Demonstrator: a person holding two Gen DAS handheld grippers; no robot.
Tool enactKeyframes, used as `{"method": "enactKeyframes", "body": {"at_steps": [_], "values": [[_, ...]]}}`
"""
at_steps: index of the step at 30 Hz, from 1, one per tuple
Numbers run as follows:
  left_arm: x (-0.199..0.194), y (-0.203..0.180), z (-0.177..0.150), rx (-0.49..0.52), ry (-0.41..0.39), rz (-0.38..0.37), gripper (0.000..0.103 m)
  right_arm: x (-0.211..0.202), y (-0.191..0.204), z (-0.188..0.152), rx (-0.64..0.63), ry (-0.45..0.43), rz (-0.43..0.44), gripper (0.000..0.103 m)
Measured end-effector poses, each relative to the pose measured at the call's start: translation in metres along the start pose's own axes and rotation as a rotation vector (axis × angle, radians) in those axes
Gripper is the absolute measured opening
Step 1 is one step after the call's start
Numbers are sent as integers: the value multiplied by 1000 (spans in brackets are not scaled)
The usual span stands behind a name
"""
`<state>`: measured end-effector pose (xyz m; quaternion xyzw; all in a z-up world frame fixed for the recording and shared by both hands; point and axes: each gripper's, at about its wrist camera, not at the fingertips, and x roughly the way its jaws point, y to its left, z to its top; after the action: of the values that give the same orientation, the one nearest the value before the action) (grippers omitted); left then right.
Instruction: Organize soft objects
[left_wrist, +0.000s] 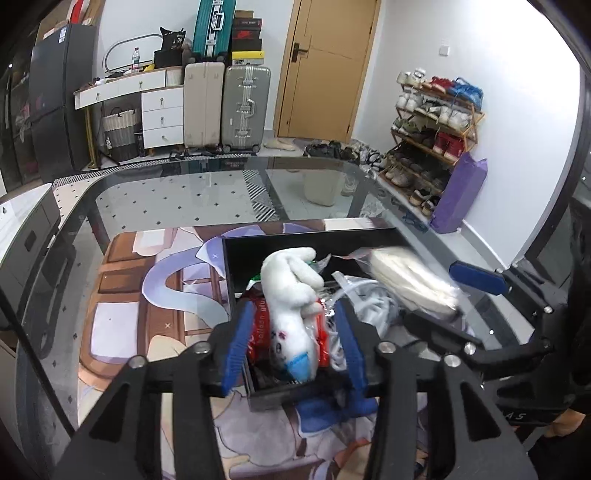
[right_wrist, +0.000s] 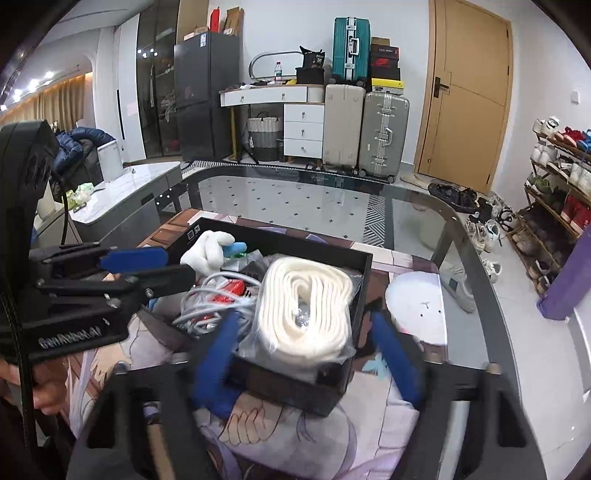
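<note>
While the left gripper (left_wrist: 291, 332) hangs over the near end of the black box (left_wrist: 236, 258), its blue fingers (left_wrist: 238, 343) stand apart on either side of the white plush toy (left_wrist: 293, 302) without pressing it — the toy lies in the box on a red packet (left_wrist: 258, 332). The right gripper (right_wrist: 310, 354) is spread wide at the box's near wall, holding nothing, with the bagged roll of cream cloth (right_wrist: 310, 314) lying in the box between its fingers, beside a tangle of grey cable (right_wrist: 210, 306).
</note>
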<state>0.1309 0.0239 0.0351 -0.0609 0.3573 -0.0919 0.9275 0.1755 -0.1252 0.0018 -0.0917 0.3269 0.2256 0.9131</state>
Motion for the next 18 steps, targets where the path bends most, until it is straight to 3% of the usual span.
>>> {"method": "enactKeyframes", "body": {"at_steps": [2,9,11,12,18], "values": [[-7,-1,-3,3,-13,-3,55,-4,-2,-6,8,-2,-2,81],[-18,3,-17,6,-35,39,59,-28,-9,-26,33,-73,14,102],[-19,5,-22,0,-38,51,68,-36,-10,-32,37,-105,25,102],[-20,7,-24,-8,-44,59,78,-39,-9,-34,35,-117,30,102],[-30,11,-34,-16,-117,83,101,-52,-8,-41,30,-195,41,102]]}}
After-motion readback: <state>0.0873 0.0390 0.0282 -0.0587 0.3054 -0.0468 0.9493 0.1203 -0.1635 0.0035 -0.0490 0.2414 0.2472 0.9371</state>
